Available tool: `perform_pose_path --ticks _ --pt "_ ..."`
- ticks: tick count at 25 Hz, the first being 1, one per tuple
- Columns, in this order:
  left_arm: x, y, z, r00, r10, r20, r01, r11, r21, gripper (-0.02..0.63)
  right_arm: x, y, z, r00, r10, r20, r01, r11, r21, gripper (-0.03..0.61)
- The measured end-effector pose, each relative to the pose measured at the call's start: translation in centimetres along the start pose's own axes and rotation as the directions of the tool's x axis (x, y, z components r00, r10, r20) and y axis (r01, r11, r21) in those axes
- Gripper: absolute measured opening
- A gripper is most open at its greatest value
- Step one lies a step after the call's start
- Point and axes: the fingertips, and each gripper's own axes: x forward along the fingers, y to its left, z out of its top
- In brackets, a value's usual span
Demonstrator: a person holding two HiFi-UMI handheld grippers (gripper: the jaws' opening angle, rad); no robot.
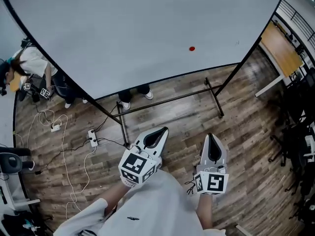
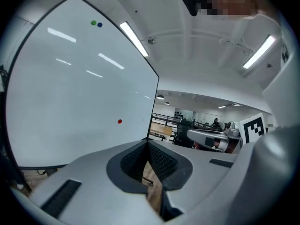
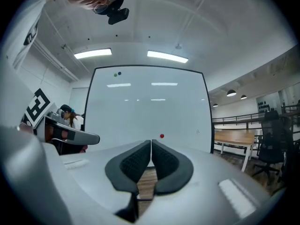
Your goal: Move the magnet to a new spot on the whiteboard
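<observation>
Magnet: red, on whiteboard, low and right of centre.
Left gripper: jaws clenched, empty, well apart from magnet.
Right gripper: jaws clenched, empty, pointed at whiteboard.

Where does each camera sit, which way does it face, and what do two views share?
Head view: on the person's head, looking steeply down at whiteboard; shows arms, left hand-held gripper, right hand-held gripper.
Left gripper view: on the left one, along its shut jaws; whiteboard aslant.
Right gripper view: on the right one, shut jaws facing the whiteboard squarely.
Shared: red magnet, all three.
</observation>
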Motion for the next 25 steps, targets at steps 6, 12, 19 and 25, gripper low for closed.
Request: perform_pose_path --ticks 6,12,19,25 --pt "6.9 6.1 4.2 1.0 -0.028 0.013 0.028 1.0 0.012 0.006 10.0 -2.1 1.2 1.0 -0.025 0.019 0.025 1.0 0.002 0.003" --pt "11.2 8.4 5.5 1.0 -0.015 0.006 0.015 1.0 -0.014 0.006 15.4 -3.5 1.0 1.0 0.017 -0.005 -0.017 1.0 -0.009 0.003" --pt "14.4 8.8 6.9 0.998 0.062 0.009 -0.062 0.998 -0.013 0.006 18.6 -6.6 1.4 0.996 0.094 -0.009 -0.094 0.995 -0.014 0.003" --pt "16.3 9.3 7.8 0.995 0.098 0.023 -0.098 0.995 -0.002 0.006 20.8 -8.6 1.0 0.994 0.109 0.01 -0.11 0.993 0.046 0.003"
